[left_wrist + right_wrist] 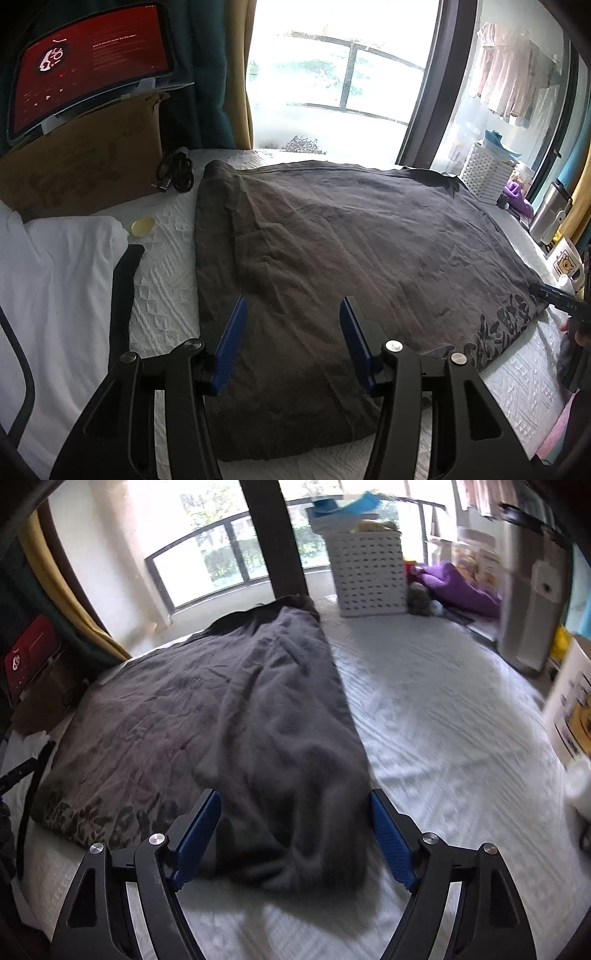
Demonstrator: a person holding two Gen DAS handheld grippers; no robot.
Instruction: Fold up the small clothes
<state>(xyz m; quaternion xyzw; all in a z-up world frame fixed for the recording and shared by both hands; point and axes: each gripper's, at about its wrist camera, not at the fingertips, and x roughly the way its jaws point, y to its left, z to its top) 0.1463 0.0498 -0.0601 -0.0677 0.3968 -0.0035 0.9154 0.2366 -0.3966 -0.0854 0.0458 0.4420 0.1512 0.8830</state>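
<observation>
A dark grey T-shirt point(351, 240) lies spread on the white quilted bed cover point(443, 720), with a pale print along its near right hem point(498, 325). In the right wrist view the shirt point(166, 720) has its right side folded over into a long strip point(295, 738). My left gripper point(293, 301) is open just above the shirt's near left part, its blue pads not pressing the cloth. My right gripper point(293, 794) is open wide over the near end of the folded strip, and the cloth lies loose between the jaws.
A white garment point(55, 277) lies at the left. Behind it are a cardboard box point(81, 166), a tablet with a red screen point(92, 62) and a black cable point(177, 170). A white basket point(369, 576), a purple cloth point(461, 587) and a mug point(565, 262) stand at the right.
</observation>
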